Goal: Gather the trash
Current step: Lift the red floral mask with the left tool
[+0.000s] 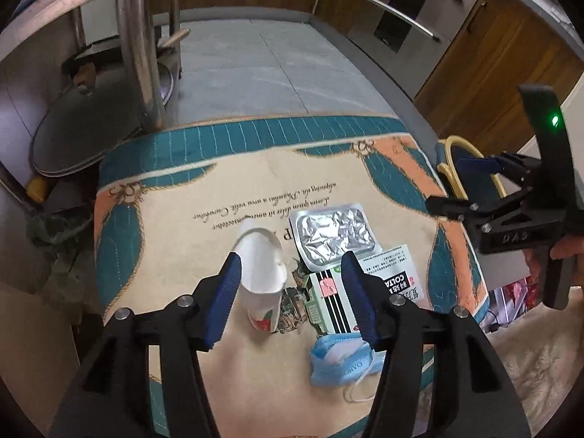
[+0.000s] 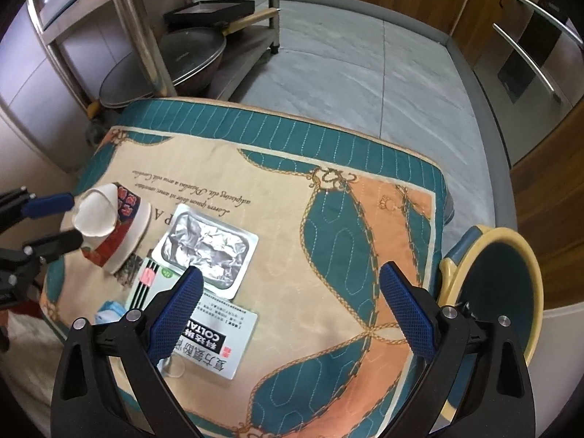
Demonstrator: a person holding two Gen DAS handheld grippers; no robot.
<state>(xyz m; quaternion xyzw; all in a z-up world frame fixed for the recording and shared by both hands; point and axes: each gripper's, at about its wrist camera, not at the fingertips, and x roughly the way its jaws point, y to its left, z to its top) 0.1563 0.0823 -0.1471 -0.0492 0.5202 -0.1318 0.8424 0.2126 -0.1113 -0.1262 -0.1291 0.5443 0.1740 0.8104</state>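
At the left we see the crumpled paper cup (image 1: pixel 263 277) lying on its side on the quilted mat (image 1: pixel 175 248), its long axis running away from the left-wrist camera and its dented white mouth facing up and away. The left gripper (image 1: pixel 290 297) hangs over it with blue ribbed fingers (image 1: pixel 225 303) spread wide — one pad beside the cup, nothing pinched. Next comes a striped green carton (image 1: pixel 328 303), then a crinkled foil tray (image 1: pixel 334 235), rectangular with rounded corners. A flat glossy medicine sachet (image 2: pixel 215 343) lies nearer, and a soft blue face mask (image 1: pixel 339 363) at the mat's near edge. The right gripper (image 2: pixel 292 314) is likewise spread, empty, above the mat. Farthest right stands a round yellow-rimmed bin (image 2: pixel 500 292).
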